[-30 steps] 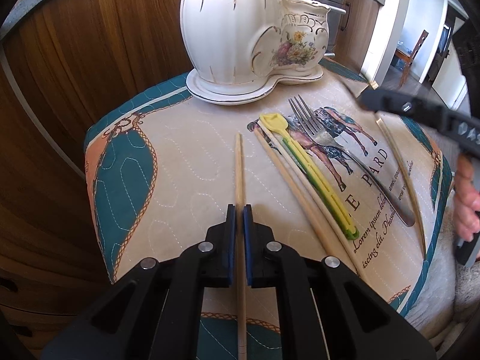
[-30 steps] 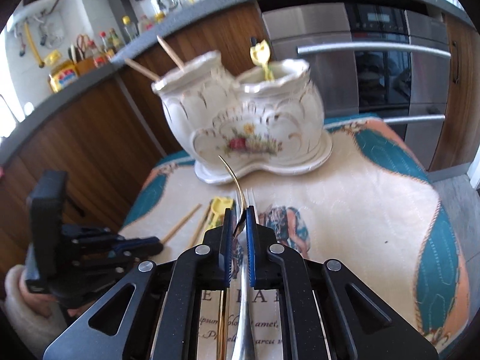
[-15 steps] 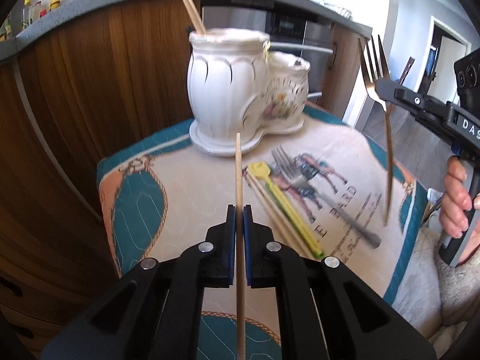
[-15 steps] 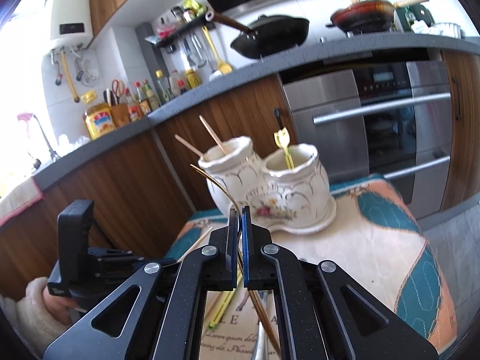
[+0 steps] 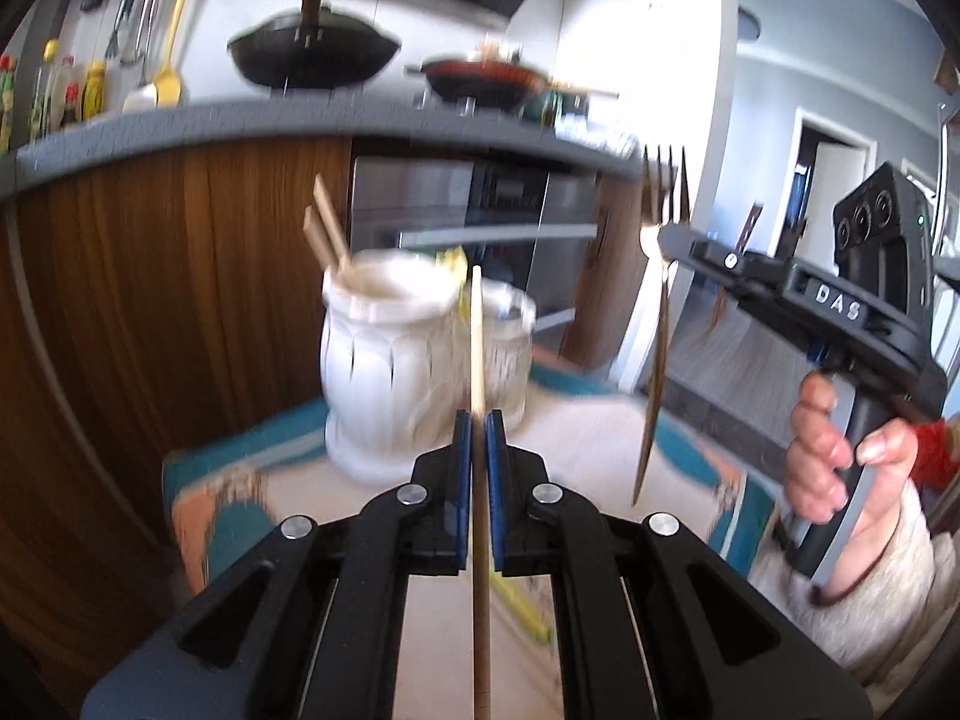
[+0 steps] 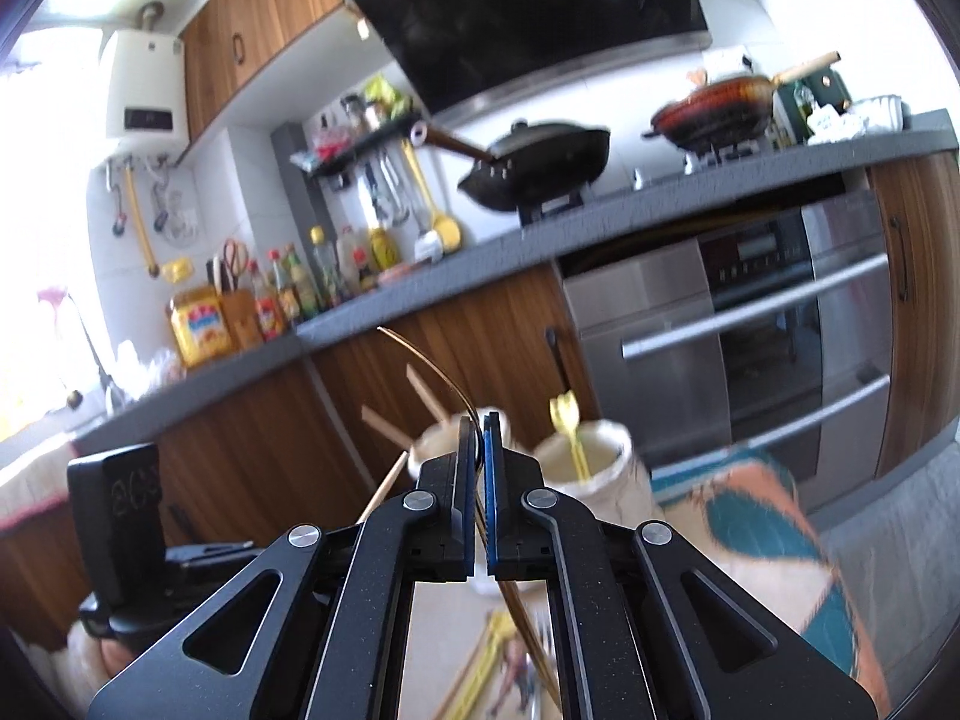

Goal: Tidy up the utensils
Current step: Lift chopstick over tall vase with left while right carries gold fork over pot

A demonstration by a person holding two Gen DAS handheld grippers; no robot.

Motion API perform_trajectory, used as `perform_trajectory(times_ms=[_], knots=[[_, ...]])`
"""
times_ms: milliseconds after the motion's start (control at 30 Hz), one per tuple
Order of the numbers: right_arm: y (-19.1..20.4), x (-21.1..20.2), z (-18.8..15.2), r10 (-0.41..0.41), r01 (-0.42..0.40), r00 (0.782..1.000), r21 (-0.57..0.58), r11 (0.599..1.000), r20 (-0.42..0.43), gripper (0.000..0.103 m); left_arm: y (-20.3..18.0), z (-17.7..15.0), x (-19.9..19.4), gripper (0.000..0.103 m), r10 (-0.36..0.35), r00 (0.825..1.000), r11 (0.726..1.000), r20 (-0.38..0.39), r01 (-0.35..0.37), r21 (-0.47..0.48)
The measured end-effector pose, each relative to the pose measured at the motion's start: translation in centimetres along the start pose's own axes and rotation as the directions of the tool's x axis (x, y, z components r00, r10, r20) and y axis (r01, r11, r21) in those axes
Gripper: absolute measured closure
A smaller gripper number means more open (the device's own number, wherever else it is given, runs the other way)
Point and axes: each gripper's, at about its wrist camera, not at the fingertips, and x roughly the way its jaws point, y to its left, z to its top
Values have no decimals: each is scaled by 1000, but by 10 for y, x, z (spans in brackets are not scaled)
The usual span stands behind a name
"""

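1. Left wrist view: the left gripper (image 5: 474, 420) has its blue pads clamped on a wooden chopstick (image 5: 477, 348), which runs straight up at 12 o'clock from between the pads, its tip overlapping the rim of the holder behind it.
2. Behind the chopstick stands a white ceramic utensil holder (image 5: 384, 384) with two compartments, blurred by motion. Two more chopsticks (image 5: 327, 234) lean out of its left compartment toward 11 o'clock.
3. At 2 o'clock in this view the right gripper (image 5: 669, 240) is pinched on a gold fork (image 5: 657, 330). The fork hangs nearly upright in the air, tines up and handle pointing down, well clear of the cloth.
4. The person's right hand (image 5: 834, 450) wraps the gripper's handle at 3 o'clock.
5. A quilted teal and cream table mat (image 5: 240, 516) covers the surface under the holder. A yellow-green utensil (image 5: 522, 606) lies on it just below the left gripper's fingers.
6. Right wrist view: the right gripper (image 6: 478, 432) is closed on the fork's thin gold handle, which curves away toward 11 o'clock above the pads.
7. Beyond the pads, a small gold utensil (image 6: 570, 426) stands in the holder's right compartment at 1 o'clock, and chopsticks stick out of the left one.
8. The left gripper shows at 9 o'clock, dark and partly hidden.
9. A black wok (image 6: 534, 162) and a red pan (image 6: 720, 108) sit on the counter behind.
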Motion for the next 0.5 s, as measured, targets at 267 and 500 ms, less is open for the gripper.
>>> perform_trajectory(times_ms=[267,500], knots=[[-7,31,39,-9,8,994,12,1000,110,100,19,67,22,98,0,967,994,256,28,-107],[-17,49,57,12,-13,980,7,1000,199,100,29,95,51,98,66,930,992,361,-22,-126]])
